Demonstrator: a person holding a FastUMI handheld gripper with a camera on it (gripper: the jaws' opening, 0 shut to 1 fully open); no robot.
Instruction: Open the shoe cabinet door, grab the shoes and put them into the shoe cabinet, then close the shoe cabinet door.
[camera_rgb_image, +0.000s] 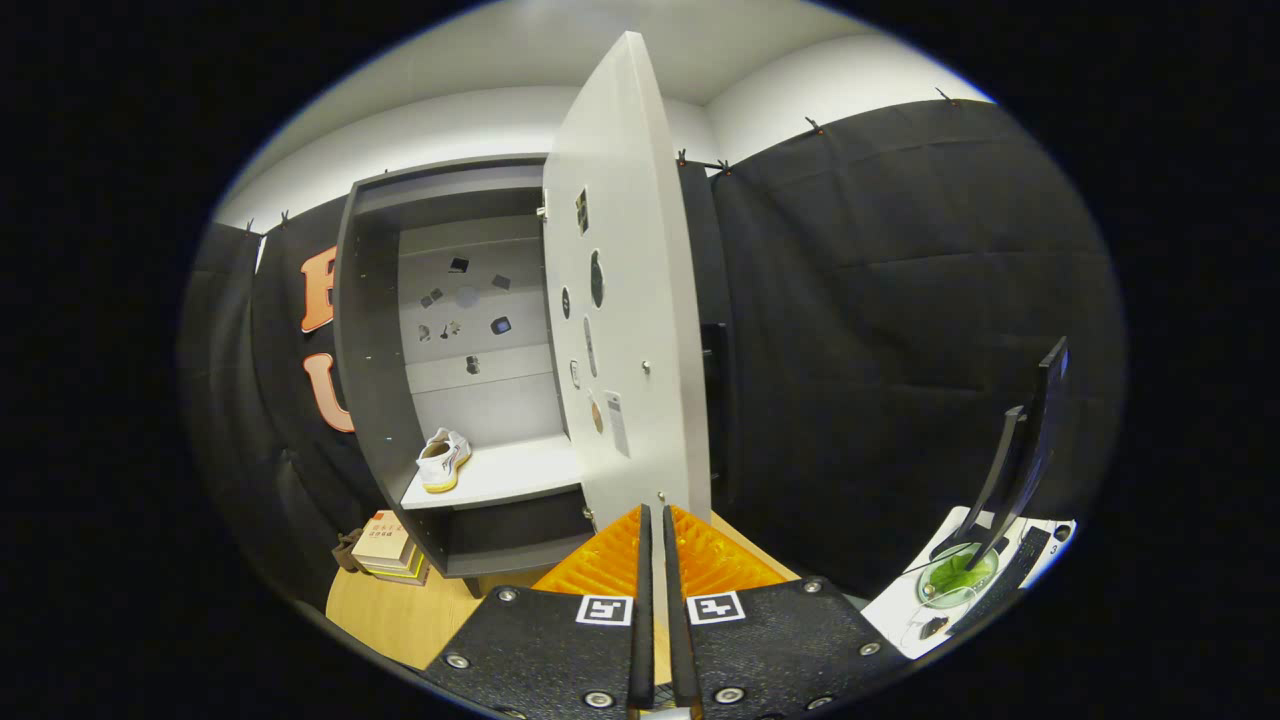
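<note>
The camera rides on the gripper (655, 515), looking forward along its nearly closed fingers, straight at the lower edge of the shoe cabinet door (630, 300), which stands very near, edge-on. Left of the door, the view reaches into the open shoe cabinet (440, 350). Right of the door, a monitor (1030, 440) sits far off to the side.
</note>
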